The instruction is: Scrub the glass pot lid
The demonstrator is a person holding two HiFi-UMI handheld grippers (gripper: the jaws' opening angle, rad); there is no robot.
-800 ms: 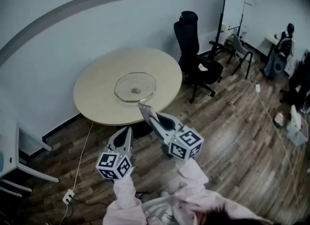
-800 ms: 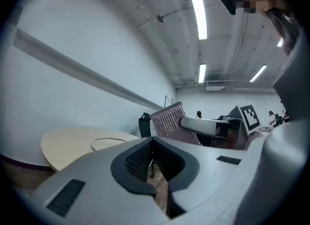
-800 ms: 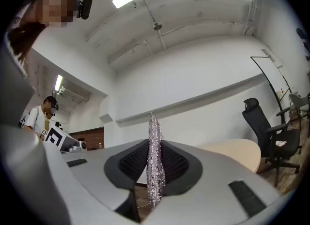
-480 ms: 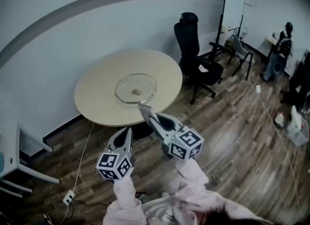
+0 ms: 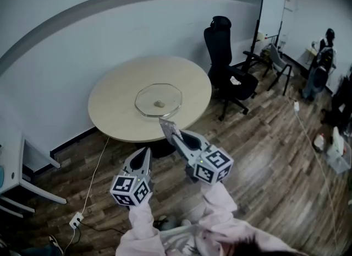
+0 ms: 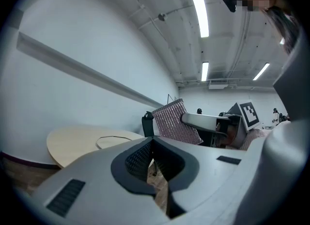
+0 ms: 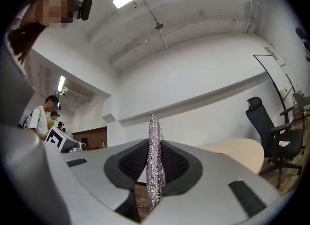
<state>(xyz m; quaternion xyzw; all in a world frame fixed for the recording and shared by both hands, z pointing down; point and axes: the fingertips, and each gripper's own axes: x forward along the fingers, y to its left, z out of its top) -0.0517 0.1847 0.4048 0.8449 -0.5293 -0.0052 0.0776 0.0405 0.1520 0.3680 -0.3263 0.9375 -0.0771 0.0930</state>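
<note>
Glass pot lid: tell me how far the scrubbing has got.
Done: the right gripper is shut on a silvery mesh scrubbing pad. In hand: both grippers hang short of the round table, off its near edge; the left gripper is shut and empty. Left: the glass pot lid lies on the table with nothing touching it, so the approach and all the scrubbing remain.

1. Office or meeting room, by the look of it.
2. Round light-wood table (image 5: 118, 103), black swivel office chair (image 5: 221, 43), whiteboard on a stand (image 5: 272, 7).
3. Wood-plank floor (image 5: 275, 161), plain pale wall (image 5: 82, 34), fluorescent ceiling strips (image 6: 197, 6).
</note>
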